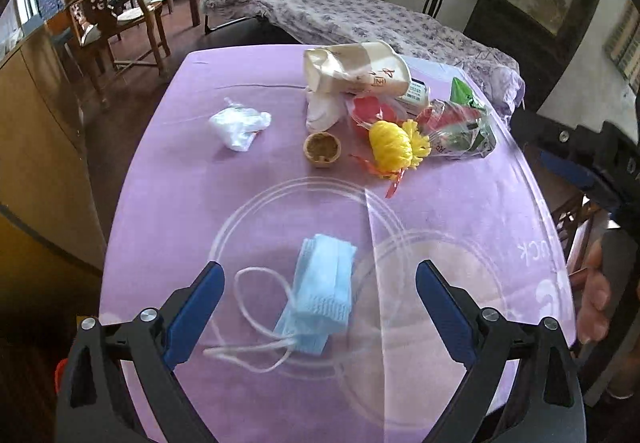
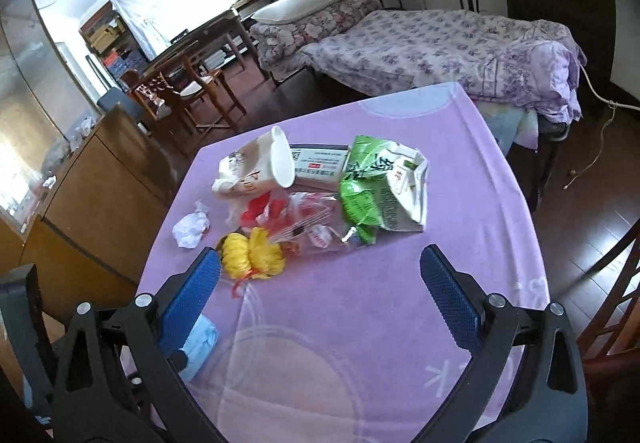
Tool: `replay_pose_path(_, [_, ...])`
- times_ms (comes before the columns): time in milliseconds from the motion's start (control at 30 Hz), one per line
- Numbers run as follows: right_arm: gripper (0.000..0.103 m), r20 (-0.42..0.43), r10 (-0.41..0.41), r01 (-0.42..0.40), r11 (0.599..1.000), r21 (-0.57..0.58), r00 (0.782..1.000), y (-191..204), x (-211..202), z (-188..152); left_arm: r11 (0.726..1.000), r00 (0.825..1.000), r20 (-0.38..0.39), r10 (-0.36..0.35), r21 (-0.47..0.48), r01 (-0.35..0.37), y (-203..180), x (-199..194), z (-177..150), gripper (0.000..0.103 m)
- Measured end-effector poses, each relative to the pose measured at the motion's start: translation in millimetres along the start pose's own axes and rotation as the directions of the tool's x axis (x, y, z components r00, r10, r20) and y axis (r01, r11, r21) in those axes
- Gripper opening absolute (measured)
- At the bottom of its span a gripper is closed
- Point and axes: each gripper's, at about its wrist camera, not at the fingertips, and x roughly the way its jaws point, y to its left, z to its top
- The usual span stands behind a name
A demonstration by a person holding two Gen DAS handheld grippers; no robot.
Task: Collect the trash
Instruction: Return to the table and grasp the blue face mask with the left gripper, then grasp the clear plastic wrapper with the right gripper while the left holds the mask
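A blue face mask (image 1: 320, 289) with white ear loops lies on the purple tablecloth (image 1: 192, 179), between the fingers of my open left gripper (image 1: 318, 295). Farther back lie a crumpled white plastic wad (image 1: 239, 125), a small brown paper cup liner (image 1: 322, 149), a yellow string bundle (image 1: 390, 147), a crushed paper cup (image 1: 356, 69), red plastic (image 1: 370, 113) and a green snack bag (image 1: 468, 119). My right gripper (image 2: 320, 291) is open above the cloth, near the yellow bundle (image 2: 252, 253). The green bag (image 2: 380, 187), cup (image 2: 260, 167) and mask (image 2: 202, 343) show there too.
A clear plastic sheet (image 1: 420, 267) lies on the cloth by the mask. A flat printed box (image 2: 320, 163) sits behind the cup. A bed (image 2: 440, 43), wooden chairs (image 1: 116, 23) and a wooden cabinet (image 2: 100, 179) surround the table.
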Motion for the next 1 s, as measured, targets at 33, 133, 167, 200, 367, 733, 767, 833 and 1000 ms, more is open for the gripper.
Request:
replay_pose_path(33, [0.096,0.000,-0.001,0.001,1.000,0.004,1.000,-1.9,-1.3,-0.5,1.000,1.000,-0.002,0.011,0.008,-0.011,-1.7,0.8,-0.8,0.093])
replay_pose_path(133, [0.096,-0.003,-0.018,0.018,1.000,0.007,1.000,-4.7,0.6,-1.2,0.999,1.000,-0.001,0.015,0.045,-0.015,-8.6,7.5,-2.2,0.085])
replay_pose_path(167, [0.096,-0.006,-0.023,0.023,1.000,0.005,1.000,-4.9,-0.2,-2.8,0.998,1.000,-0.005,0.014,0.055,-0.014,-10.5,9.2,-2.9,0.082])
replay_pose_path(200, [0.096,-0.011,-0.029,0.029,1.000,0.003,1.000,-5.0,1.2,-3.3,0.998,1.000,-0.011,0.009,0.064,-0.009,-12.0,12.6,-4.0,0.080])
replay_pose_path(367, [0.096,-0.023,-0.044,0.043,0.999,-0.014,0.999,-4.2,3.8,-7.4,0.998,0.999,-0.052,-0.012,0.063,0.016,-9.2,21.5,-11.4,0.043])
replay_pose_path(733, [0.096,-0.068,-0.076,0.069,0.993,-0.097,0.995,12.5,21.6,-17.4,0.989,0.993,-0.019,-0.114,-0.095,0.112,30.8,16.8,-13.6,0.023])
replay_pose_path(767, [0.096,-0.071,-0.077,0.070,0.993,-0.095,0.994,12.7,23.4,-17.5,0.988,0.993,-0.017,-0.115,-0.106,0.112,32.1,16.0,-13.0,0.023])
replay_pose_path(833, [0.096,-0.062,-0.078,0.073,0.994,-0.083,0.995,11.9,25.2,-15.5,0.982,0.991,-0.017,-0.134,-0.134,0.131,38.8,16.7,-11.0,0.023])
replay_pose_path(1000, [0.096,-0.004,-0.098,0.097,0.993,-0.069,0.995,17.7,32.6,2.2,0.984,0.991,0.003,-0.134,-0.119,0.134,39.2,12.2,-9.5,0.023])
